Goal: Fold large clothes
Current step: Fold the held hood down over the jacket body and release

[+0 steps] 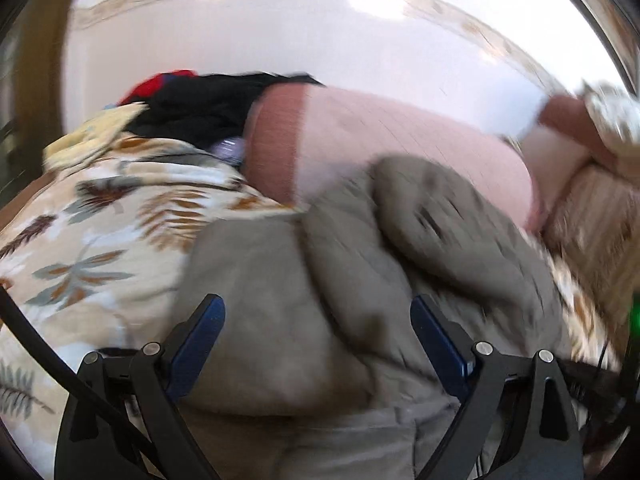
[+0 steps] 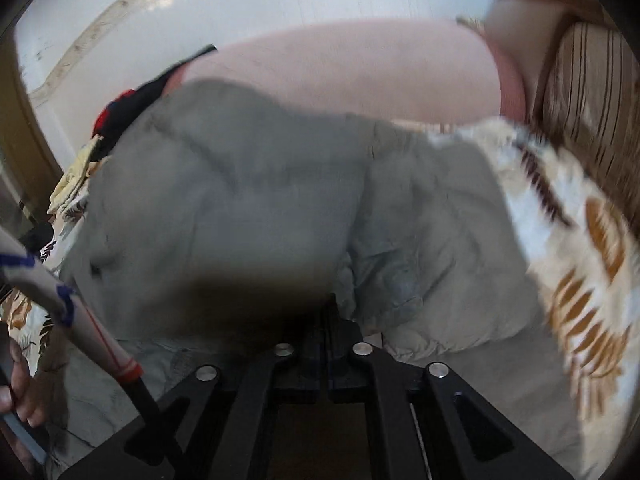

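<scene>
Black linkage of my right gripper fills the foreground, jaws pressed together, and through the blur I cannot tell whether cloth is pinched. My left gripper hangs spread over the grey garment, which lies crumpled on the leaf-print bedspread, just before the pink pillow.

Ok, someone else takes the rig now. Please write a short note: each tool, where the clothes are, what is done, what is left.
Left tool: open, over the grey garment, holding nothing.
Right tool: shut; a dark fold sits right at its tips, but blur hides whether cloth is pinched.
Grey garment lies rumpled on the leaf-print bedspread, in front of the pink pillow.
Other clothes piled behind.
Done: no neat fold visible. Left: flatten, then fold.
</scene>
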